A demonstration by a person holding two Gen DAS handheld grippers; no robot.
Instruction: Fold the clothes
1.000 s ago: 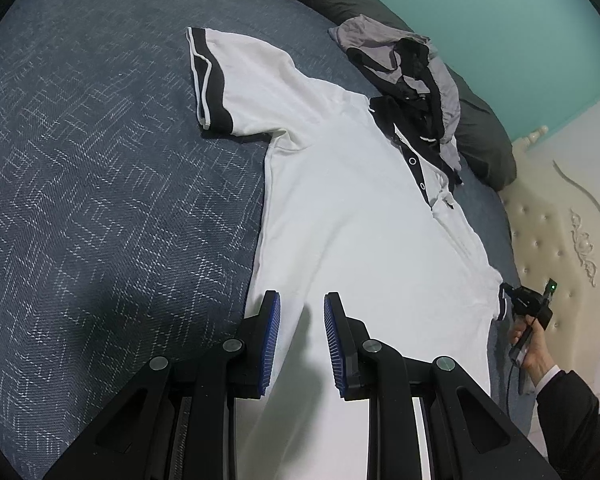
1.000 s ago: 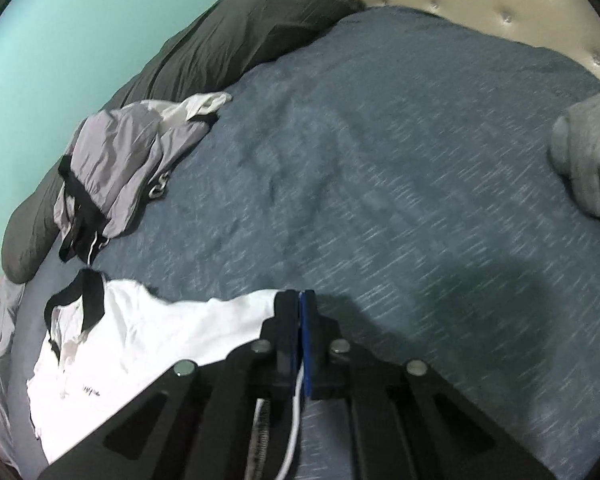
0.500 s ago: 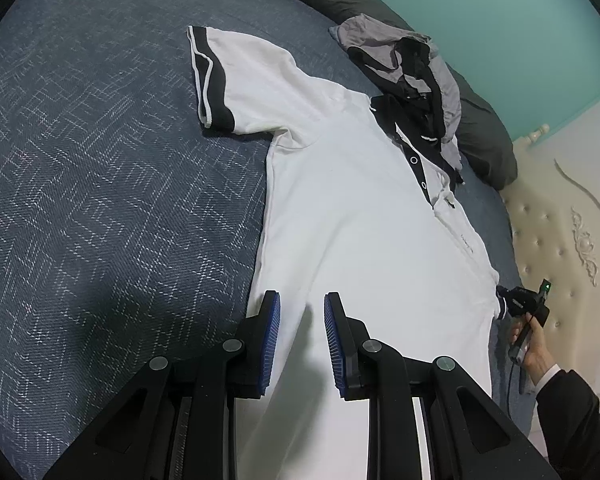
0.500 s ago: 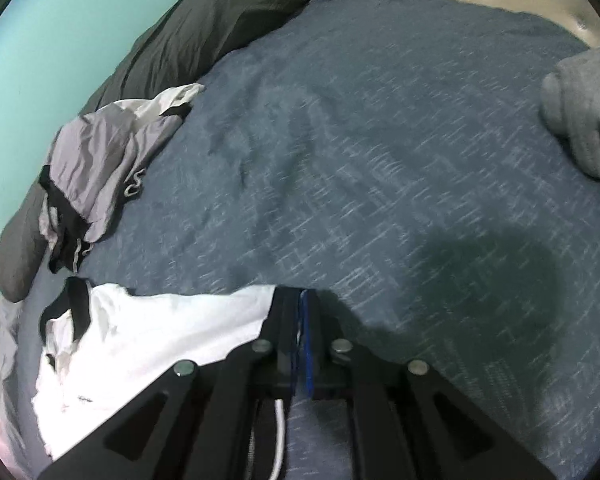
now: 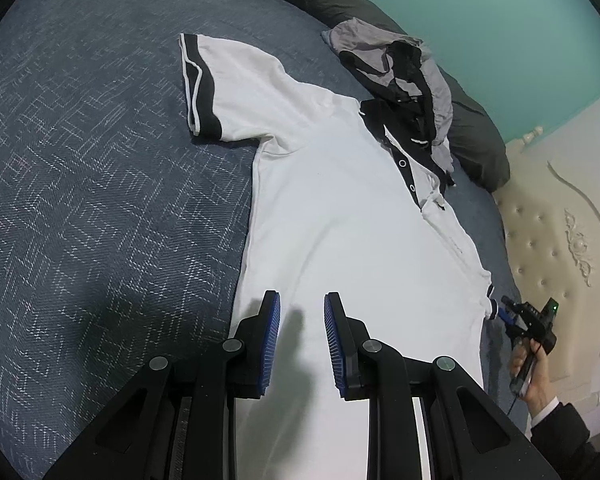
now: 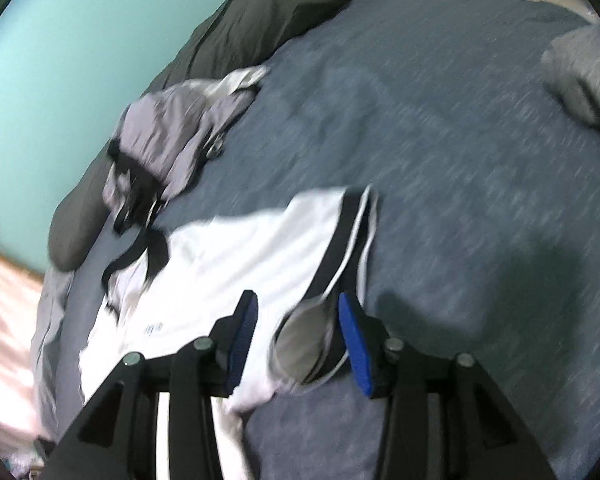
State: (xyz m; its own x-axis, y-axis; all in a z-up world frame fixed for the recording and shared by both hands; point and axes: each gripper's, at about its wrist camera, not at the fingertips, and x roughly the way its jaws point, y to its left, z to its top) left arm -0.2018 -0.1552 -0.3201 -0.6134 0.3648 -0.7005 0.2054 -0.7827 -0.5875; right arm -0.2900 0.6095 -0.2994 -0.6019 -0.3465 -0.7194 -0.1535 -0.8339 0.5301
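Observation:
A white polo shirt with black collar and black-banded sleeves lies spread face up on the blue-grey bed. My left gripper hovers over its lower left part, open, with nothing between its blue pads. In the left wrist view my right gripper sits at the tip of the shirt's far sleeve, held by a hand. In the blurred right wrist view my right gripper has its jaws opening. The black-banded sleeve cuff lies loose between them, and the pads are not pressing on it.
A crumpled grey and black garment lies just beyond the collar, in front of a long dark pillow. A cream tufted headboard borders the bed on the right. A folded grey item rests at the far right of the bed.
My right gripper was shut on the sleeve's edge and has now parted its jaws, leaving the sleeve stretched out on the bed. The left gripper has not moved.

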